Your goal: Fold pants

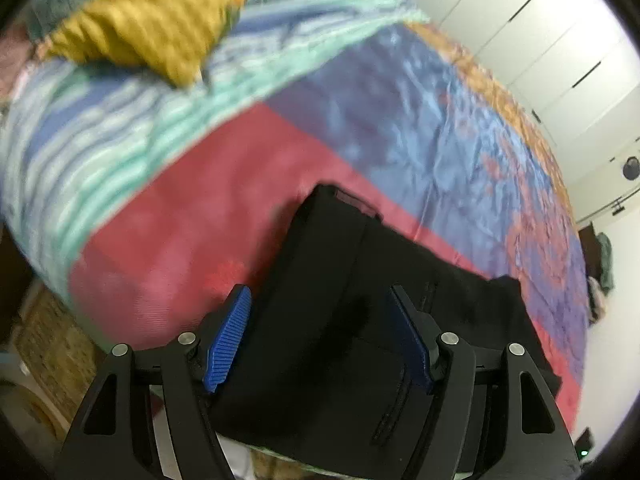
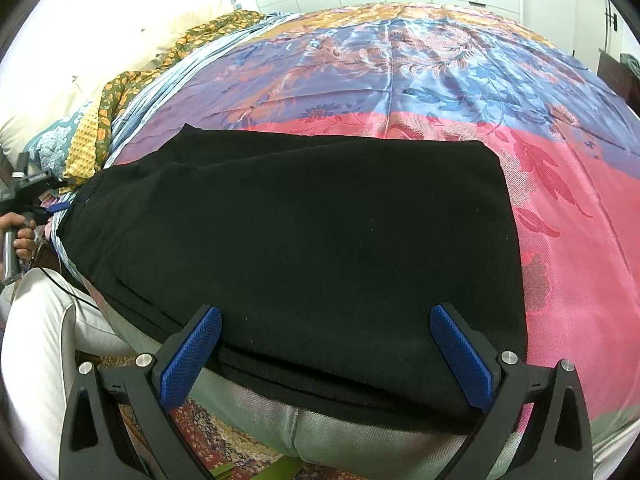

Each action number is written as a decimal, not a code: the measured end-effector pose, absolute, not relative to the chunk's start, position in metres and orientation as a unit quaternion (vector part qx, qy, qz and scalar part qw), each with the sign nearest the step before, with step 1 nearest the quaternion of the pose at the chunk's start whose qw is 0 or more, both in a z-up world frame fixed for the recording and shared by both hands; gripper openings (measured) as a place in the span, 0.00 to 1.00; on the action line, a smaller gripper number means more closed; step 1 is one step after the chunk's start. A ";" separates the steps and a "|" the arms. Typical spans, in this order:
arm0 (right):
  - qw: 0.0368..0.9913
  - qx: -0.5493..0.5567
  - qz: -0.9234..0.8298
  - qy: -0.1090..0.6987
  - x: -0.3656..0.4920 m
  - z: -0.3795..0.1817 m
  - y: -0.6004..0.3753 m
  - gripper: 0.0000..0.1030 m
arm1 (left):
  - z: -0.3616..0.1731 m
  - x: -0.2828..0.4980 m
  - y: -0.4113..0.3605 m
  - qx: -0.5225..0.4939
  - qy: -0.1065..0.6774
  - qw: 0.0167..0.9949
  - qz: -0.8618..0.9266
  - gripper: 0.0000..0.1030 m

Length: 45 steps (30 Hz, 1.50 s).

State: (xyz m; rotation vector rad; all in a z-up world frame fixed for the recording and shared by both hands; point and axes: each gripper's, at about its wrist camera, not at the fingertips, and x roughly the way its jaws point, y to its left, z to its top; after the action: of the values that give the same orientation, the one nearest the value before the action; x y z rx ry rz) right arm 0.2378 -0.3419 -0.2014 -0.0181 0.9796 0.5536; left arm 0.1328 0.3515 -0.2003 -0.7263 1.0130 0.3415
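The black pants (image 2: 304, 248) lie folded in a flat, roughly rectangular stack on the bed near its front edge; they also show in the left wrist view (image 1: 360, 340). My right gripper (image 2: 326, 320) is open, its blue pads (image 2: 192, 356) spread wide just above the near edge of the pants, holding nothing. My left gripper (image 1: 320, 296) is open over the left end of the pants, its blue pads (image 1: 230, 336) apart and empty. The left gripper also appears at the far left of the right wrist view (image 2: 28, 196), held in a hand.
The bed is covered by a satin bedspread (image 2: 440, 72) in pink, blue and orange. Pillows, a mustard knit cushion (image 1: 140, 20) and a striped teal blanket (image 1: 120, 120) lie at the head. White wardrobe doors (image 1: 540, 40) stand beyond. A patterned rug (image 2: 224, 440) lies below the bed edge.
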 end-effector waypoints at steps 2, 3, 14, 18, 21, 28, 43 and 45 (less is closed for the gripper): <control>0.846 -0.010 0.262 0.465 0.239 -0.202 -0.341 1.00 | -0.215 0.143 0.350 -0.337 0.498 0.787 0.139 0.74; 0.845 -0.010 0.261 0.466 0.240 -0.202 -0.341 1.00 | -0.218 0.145 0.348 -0.330 0.503 0.788 0.133 0.76; 0.848 -0.010 0.259 0.463 0.241 -0.203 -0.339 1.00 | -0.248 0.159 0.354 -0.349 0.523 0.771 0.099 0.95; 0.848 -0.009 0.261 0.460 0.241 -0.203 -0.341 1.00 | -0.242 0.161 0.353 -0.344 0.523 0.774 0.095 0.72; 0.849 -0.009 0.262 0.459 0.240 -0.203 -0.342 1.00 | -0.232 0.156 0.352 -0.351 0.515 0.777 0.089 0.40; 0.851 -0.006 0.262 0.455 0.240 -0.204 -0.342 1.00 | -0.176 0.138 0.337 -0.406 0.469 0.780 0.087 0.20; 0.856 -0.005 0.263 0.445 0.238 -0.205 -0.342 1.00 | -0.095 0.210 0.054 -0.304 0.493 0.809 -0.105 0.30; 0.856 -0.007 0.264 0.444 0.237 -0.205 -0.342 1.00 | -0.128 0.226 0.017 -0.336 0.530 0.765 -0.147 0.30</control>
State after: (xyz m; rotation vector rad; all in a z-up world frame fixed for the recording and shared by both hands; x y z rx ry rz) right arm 0.2374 -0.3419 -0.2053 -0.0139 0.9333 0.5548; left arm 0.2262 0.0166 -0.1280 -0.7308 1.1509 -0.3189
